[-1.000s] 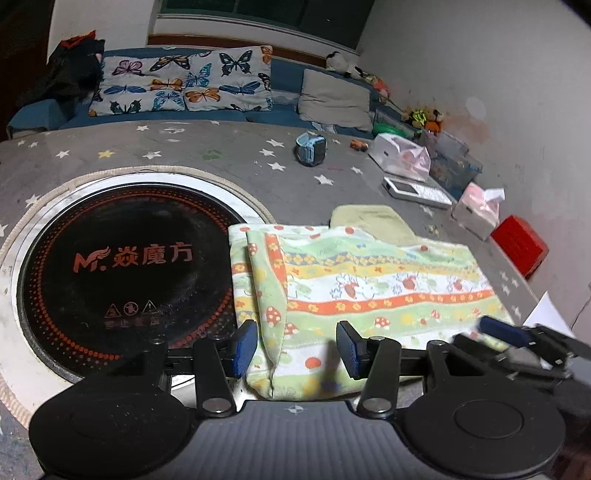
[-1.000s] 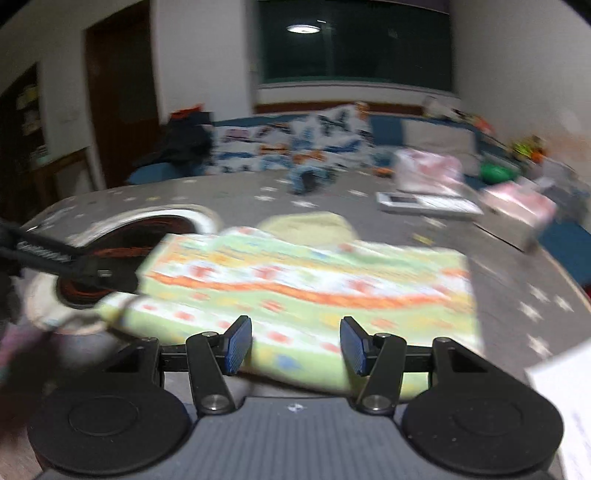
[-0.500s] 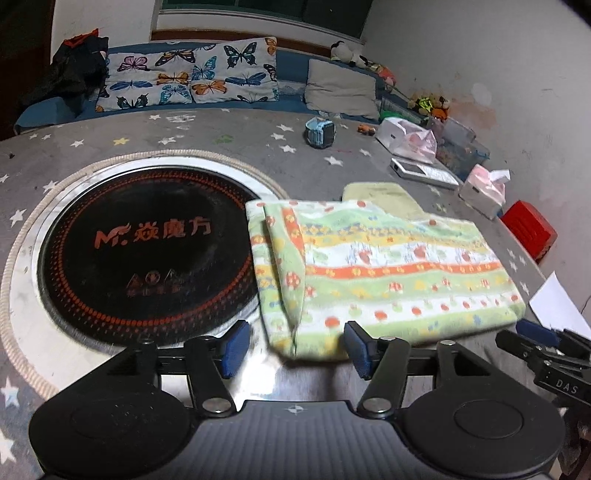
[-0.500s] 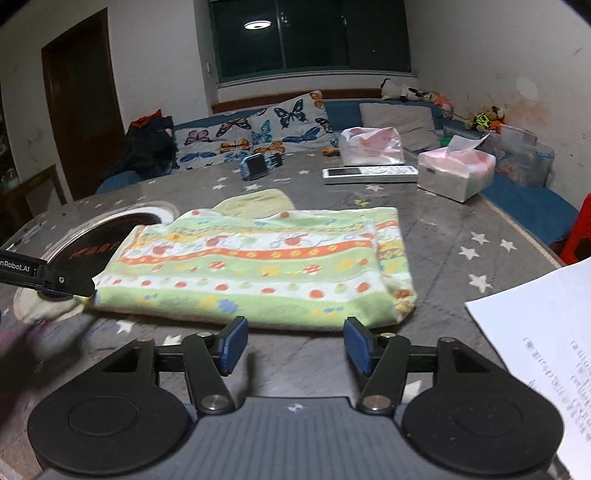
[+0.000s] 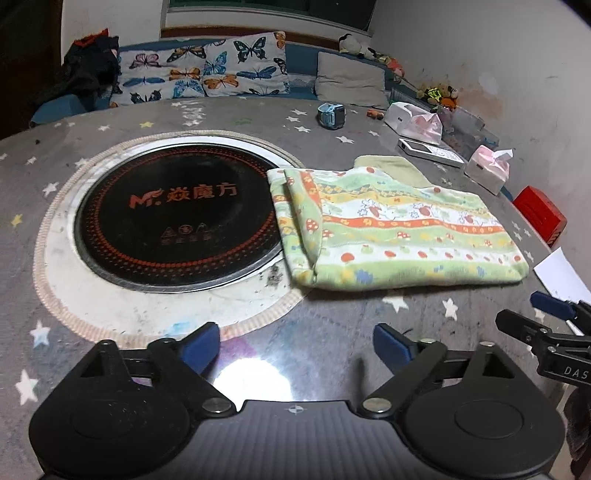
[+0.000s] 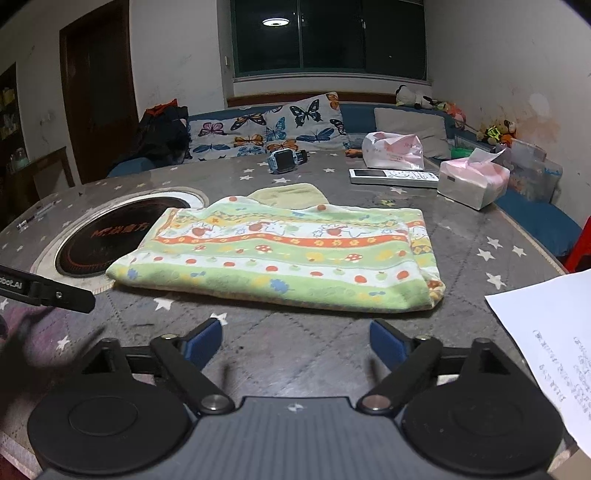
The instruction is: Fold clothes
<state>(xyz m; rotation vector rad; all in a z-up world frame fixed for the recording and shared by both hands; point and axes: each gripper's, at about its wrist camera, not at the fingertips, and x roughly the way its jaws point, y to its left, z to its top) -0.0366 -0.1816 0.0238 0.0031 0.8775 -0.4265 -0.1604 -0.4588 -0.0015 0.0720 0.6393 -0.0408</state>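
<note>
Folded cloth (image 5: 399,229) lies flat on table (image 5: 332,332), left edge beside cooktop (image 5: 177,214) (overlaps its rim slightly). Left gripper (image 5: 295,345) and right gripper (image 6: 295,341) near cloth, apart from it, jaws opening, nothing between.

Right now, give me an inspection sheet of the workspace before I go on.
Surface: round grey star-print table with an inset black cooktop.
Job's things: patterned cloth lies folded flat, beside the cooktop.
Clutter: remote, tissue box, watch, printed paper.
Grippers: left gripper and right gripper both opening, nothing between the jaws, short of the cloth.
Cables: nothing seen.
Surroundings: sofa with butterfly pillows, dark window.
</note>
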